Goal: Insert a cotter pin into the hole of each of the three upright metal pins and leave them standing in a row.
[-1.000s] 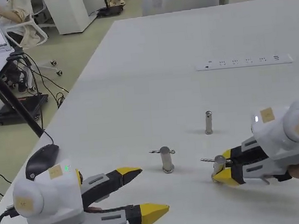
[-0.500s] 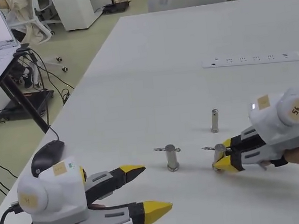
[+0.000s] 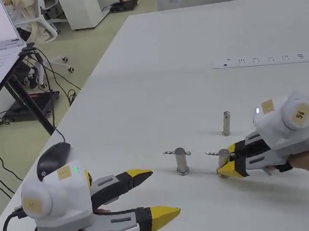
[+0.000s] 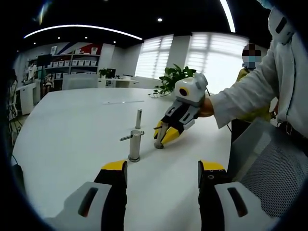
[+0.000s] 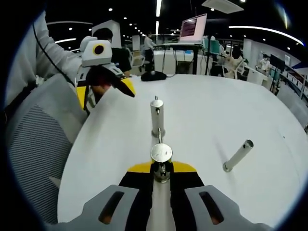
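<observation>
Now, setting the second pin.
Right gripper (image 3: pixel 224 166) pinches a cottered metal pin (image 3: pixel 224 158), lower right; left gripper (image 3: pixel 164 193) spread, lower left. Another cottered pin (image 3: pixel 182 162) stands between; the bare pin (image 3: pixel 226 123) above likely comes next, after gentle release.
</observation>
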A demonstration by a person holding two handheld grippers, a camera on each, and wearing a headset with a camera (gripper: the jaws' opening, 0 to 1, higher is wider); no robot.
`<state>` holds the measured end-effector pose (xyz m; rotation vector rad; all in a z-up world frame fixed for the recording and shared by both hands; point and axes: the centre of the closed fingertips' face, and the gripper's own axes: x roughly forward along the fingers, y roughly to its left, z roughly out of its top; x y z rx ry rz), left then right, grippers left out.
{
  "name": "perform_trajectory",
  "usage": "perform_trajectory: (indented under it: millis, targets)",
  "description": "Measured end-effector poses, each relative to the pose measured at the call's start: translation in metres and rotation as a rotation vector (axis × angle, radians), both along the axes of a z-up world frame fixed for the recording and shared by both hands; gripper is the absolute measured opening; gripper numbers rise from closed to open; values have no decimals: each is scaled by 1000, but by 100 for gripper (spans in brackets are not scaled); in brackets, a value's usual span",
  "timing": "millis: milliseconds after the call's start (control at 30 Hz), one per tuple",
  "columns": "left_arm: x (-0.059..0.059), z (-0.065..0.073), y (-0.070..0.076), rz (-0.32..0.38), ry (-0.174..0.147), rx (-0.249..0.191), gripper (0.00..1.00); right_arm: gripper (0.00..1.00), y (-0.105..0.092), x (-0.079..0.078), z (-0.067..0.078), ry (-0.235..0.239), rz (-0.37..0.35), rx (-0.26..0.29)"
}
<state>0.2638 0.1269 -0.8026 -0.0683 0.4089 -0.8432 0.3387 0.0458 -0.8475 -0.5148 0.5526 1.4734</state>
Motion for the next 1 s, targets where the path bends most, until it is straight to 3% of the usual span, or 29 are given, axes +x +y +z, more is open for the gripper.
perform_trajectory:
  millis: [367,467,600,667,1000]
  targets:
    - [0,0,-1,-4,-3,7,58,14,2,1,0,-28,26,29]
    - [0,1,-2,-5,-3,7,58,15,2,1,0,-17,16,30]
    - [0,1,-2,-5,-4,5,58,24,1,2,1,-15,1,26]
    - [0,2,-3,-6,-5,3,58,24,0,1,2,-8,2,27]
    - [1,3,-3,-5,-12,2,58,28,-22,0,6,-1,-22,25]
